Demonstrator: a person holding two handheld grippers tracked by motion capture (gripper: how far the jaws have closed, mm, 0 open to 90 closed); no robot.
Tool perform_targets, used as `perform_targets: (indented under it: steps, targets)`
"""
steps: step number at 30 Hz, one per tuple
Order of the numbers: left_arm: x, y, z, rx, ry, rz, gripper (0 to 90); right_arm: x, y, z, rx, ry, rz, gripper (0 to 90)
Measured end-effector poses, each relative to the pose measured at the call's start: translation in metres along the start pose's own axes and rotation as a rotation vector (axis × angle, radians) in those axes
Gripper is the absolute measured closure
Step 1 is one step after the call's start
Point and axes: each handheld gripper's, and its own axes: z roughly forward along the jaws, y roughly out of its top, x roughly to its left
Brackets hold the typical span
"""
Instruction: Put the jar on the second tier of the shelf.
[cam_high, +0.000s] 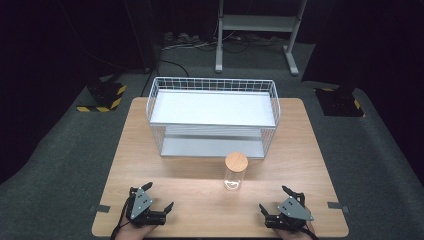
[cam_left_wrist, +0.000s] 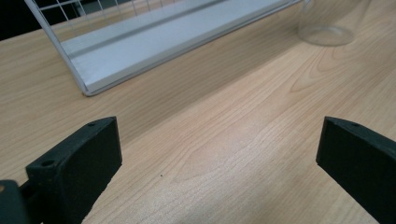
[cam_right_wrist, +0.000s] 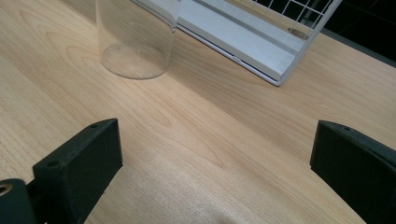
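- Both tongs sat low at the near edge of the wooden table (cam_high: 150, 145), each one held in a hand.
- On the left, the left gripper (cam_high: 158, 197) had its jaws wide apart, and only bare wood lay between them.
- On the right, the right gripper (cam_high: 274, 198) also had its jaws wide apart, with nothing held.
- Between the two, a bit farther out, stood the glass jar (cam_high: 235, 175). It stood upright and had a round wooden lid (cam_high: 236, 161) on top.
- From the left gripper view, the bottom of the jar (cam_left_wrist: 327, 28) showed far off to the right. From the right gripper view, the jar (cam_right_wrist: 135, 42) was ahead and to the left, apart from the jaws.
- Just behind the jar stood a white wire rack (cam_high: 212, 117) with two flat shelves, one above the other.
- The jar was near the rack's front edge, a little right of its middle.
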Motion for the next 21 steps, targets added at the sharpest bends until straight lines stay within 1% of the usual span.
perform_targets:
  steps: [2, 4, 5, 6, 7, 8, 9, 10, 11, 14, 15, 17, 18, 21]
  targets:
    - [0.0, -0.0011, -0.0025, -0.012, -0.035, -0.007, 0.4, 0.0013, 0.0, -0.0002, -0.003, 0.002, -0.016, 1.1]
    - [0.0, -0.0017, -0.0038, -0.022, -0.04, -0.016, 0.4, 0.0025, -0.0003, -0.001, -0.011, -0.003, -0.028, 0.6]
    - [0.0002, -0.0016, -0.0035, -0.019, -0.037, -0.019, 0.4, 0.0025, -0.0003, -0.001, -0.011, -0.003, -0.028, 0.6]
    - [0.0003, -0.0008, -0.0017, -0.002, -0.038, -0.021, 0.4, 0.0023, -0.0005, -0.0014, -0.016, -0.001, -0.024, 0.6]
    - [0.0003, -0.0008, -0.0017, -0.002, -0.038, -0.021, 0.4, 0.0023, -0.0005, -0.0014, -0.016, -0.001, -0.024, 0.6]
    - [0.0002, -0.0001, -0.0006, 0.014, -0.038, -0.016, 0.4, 0.0016, -0.0006, -0.0015, -0.018, -0.001, -0.018, 0.6]
    - [-0.0007, 0.0003, 0.0006, 0.021, -0.035, -0.011, 0.4, 0.0002, -0.0009, -0.0019, -0.023, -0.001, -0.001, 0.6]
    - [-0.0034, 0.001, 0.0016, 0.034, -0.032, 0.017, 0.4, -0.0006, -0.001, -0.0023, -0.024, -0.002, 0.008, 0.6]
    - [-0.0034, 0.001, 0.0016, 0.034, -0.032, 0.017, 0.5, -0.0012, -0.0012, -0.0025, -0.027, -0.002, 0.014, 0.6]
    - [-0.008, 0.0015, 0.0027, 0.047, -0.018, 0.058, 0.5, -0.0023, -0.0016, -0.003, -0.033, -0.002, 0.021, 0.6]
    - [-0.0086, 0.0016, 0.0028, 0.048, -0.016, 0.066, 0.7, -0.0026, -0.0018, -0.0034, -0.037, 0.0, 0.024, 0.6]
    - [-0.0097, 0.0015, 0.0027, 0.046, -0.002, 0.071, 0.7, -0.0028, -0.0019, -0.0036, -0.038, 0.001, 0.023, 0.6]
    - [-0.0096, 0.0013, 0.0022, 0.036, 0.009, 0.068, 0.7, -0.0028, -0.002, -0.0039, -0.039, -0.002, 0.019, 0.6]
    - [-0.009, 0.0012, 0.0018, 0.032, 0.011, 0.065, 0.7, -0.0027, -0.0021, -0.004, -0.041, 0.001, 0.017, 0.6]
